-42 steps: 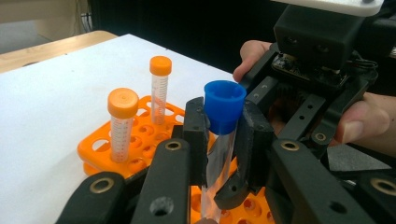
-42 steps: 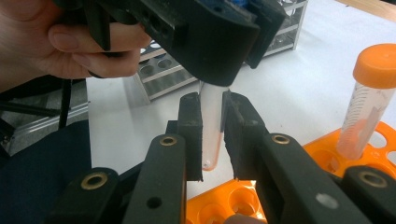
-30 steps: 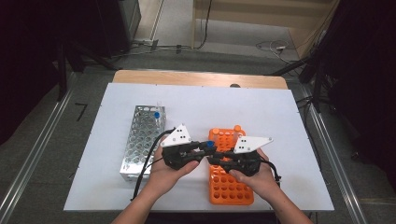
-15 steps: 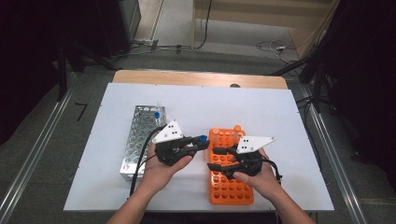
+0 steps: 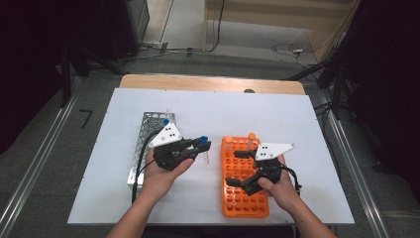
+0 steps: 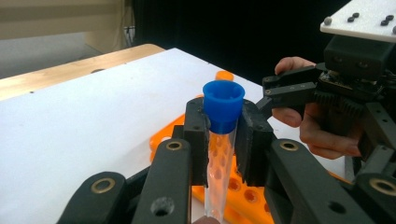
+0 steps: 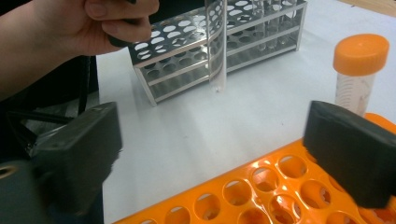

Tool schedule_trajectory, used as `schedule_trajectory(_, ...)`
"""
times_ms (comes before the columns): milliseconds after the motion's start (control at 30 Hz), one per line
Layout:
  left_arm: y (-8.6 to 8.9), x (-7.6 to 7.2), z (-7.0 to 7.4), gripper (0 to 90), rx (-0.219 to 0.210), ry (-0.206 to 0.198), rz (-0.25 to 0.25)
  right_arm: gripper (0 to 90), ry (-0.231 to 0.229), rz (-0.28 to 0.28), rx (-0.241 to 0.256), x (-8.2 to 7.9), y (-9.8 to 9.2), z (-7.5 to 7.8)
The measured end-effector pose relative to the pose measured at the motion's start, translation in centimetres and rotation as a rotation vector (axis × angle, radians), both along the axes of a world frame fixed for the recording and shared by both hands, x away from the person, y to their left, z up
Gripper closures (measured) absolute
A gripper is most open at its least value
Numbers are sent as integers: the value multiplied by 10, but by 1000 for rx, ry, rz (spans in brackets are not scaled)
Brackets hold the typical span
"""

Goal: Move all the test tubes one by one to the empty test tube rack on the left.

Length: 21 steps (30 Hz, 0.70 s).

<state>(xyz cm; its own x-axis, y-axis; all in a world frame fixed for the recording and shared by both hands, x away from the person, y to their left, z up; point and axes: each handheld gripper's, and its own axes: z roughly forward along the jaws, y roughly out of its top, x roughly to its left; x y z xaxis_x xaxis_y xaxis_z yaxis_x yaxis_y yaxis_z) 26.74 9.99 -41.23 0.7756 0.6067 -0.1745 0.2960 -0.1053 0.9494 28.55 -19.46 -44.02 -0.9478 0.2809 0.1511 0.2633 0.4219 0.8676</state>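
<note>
The bench (image 5: 297,114) is being covered by a white sheet, on which two racks are standing. The metal rack (image 5: 143,144) is being kept at the left, and the orange rack (image 5: 242,198) is lying to its right, nearer the person.

The left hand-held gripper (image 5: 200,145) is being held above the bare sheet between the two racks. Its jaws are being kept closed on the blue-capped tube (image 6: 223,135), gripped just under the cap, with the clear body hanging down below the jaws. In the right gripper view the tube's lower end (image 7: 217,70) is being seen clear of the sheet, in front of the metal rack.

The right hand-held gripper (image 5: 237,168) is being held low over the orange rack with its jaws spread wide and nothing between them. An orange-capped tube (image 7: 358,74) is standing at the far end of that rack; another blue cap (image 5: 166,121) is being seen at the far end of the metal rack.

The task is being judged as midway: the tube is lifted and in transit, but seating it in a rack hole is not yet done. Which rack is intended cannot be told.
</note>
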Motion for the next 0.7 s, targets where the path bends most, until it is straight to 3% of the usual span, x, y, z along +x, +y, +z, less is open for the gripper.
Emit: schedule_trajectory(700,37,7,4,765,8,-28,137,0,1,-31,-5,5,-7,-6)
